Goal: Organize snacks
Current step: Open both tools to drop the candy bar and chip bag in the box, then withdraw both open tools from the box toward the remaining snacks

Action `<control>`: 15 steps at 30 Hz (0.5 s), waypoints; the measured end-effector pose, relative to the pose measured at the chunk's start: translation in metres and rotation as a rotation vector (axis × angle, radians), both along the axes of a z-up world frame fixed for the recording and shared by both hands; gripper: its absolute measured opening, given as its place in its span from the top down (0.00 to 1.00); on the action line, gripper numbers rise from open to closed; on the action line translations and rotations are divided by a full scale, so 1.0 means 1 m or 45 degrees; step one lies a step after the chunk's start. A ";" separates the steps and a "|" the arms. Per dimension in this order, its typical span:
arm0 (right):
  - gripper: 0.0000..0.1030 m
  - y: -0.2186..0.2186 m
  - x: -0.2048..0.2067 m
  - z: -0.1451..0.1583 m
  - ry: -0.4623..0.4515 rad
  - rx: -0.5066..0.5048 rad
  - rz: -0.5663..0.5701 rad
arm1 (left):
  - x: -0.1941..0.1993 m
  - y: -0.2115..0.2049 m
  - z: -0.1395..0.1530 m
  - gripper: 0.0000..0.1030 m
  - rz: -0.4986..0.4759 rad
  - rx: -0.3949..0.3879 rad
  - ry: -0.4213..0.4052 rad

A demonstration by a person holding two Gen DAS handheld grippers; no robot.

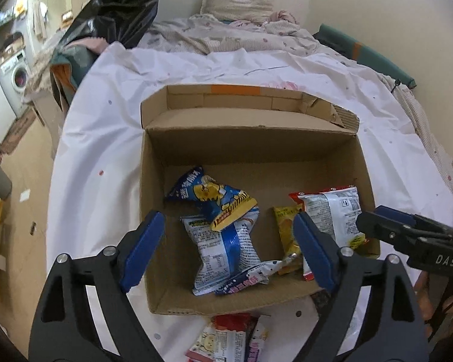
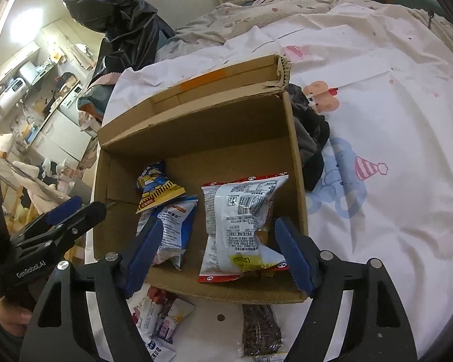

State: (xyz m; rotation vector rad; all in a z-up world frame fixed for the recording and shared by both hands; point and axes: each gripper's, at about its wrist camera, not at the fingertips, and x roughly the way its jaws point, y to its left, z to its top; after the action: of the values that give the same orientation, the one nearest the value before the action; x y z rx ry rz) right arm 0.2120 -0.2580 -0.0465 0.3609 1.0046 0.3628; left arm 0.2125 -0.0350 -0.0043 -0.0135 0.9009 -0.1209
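An open cardboard box (image 1: 154,163) (image 2: 296,150) sits on the white sheet. Inside lie a blue and yellow snack bag (image 1: 214,196) (image 2: 157,190), a blue and white bag (image 1: 223,247) (image 2: 172,226), a small yellow packet (image 1: 287,229), a red-edged white bag (image 1: 332,211) (image 2: 241,217) and a small white and purple packet (image 1: 250,277). My left gripper (image 1: 226,250) is open and empty over the box's near side. My right gripper (image 2: 217,253) is open and empty above the red-edged bag. Loose packets (image 1: 226,338) (image 2: 157,313) and a dark brown packet (image 2: 259,331) lie in front of the box.
A dark cloth (image 2: 311,138) lies against the box's right wall. A crumpled blanket and pillow (image 1: 238,3) are at the bed's far end. A black plastic bag (image 1: 120,3) stands at the bed's left. The floor and a washing machine (image 1: 15,75) are to the left.
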 end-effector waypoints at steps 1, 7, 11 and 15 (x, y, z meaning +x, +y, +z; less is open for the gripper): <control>0.23 0.000 0.000 0.000 -0.002 0.000 0.000 | -0.001 0.000 0.000 0.17 0.000 0.007 -0.003; 0.23 0.000 -0.001 0.007 -0.019 0.017 -0.010 | -0.007 0.010 0.002 0.17 0.025 0.002 0.002; 0.23 0.002 -0.008 0.016 -0.050 0.027 -0.008 | -0.016 0.019 0.006 0.17 0.045 0.006 -0.004; 0.23 0.003 -0.018 0.020 -0.061 0.033 0.000 | -0.029 0.028 0.005 0.17 0.065 0.024 0.010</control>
State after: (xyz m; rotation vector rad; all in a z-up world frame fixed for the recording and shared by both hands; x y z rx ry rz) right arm 0.1938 -0.2551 -0.0261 0.3743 0.9540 0.3829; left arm 0.1839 -0.0066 0.0005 -0.0195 0.9087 -0.0648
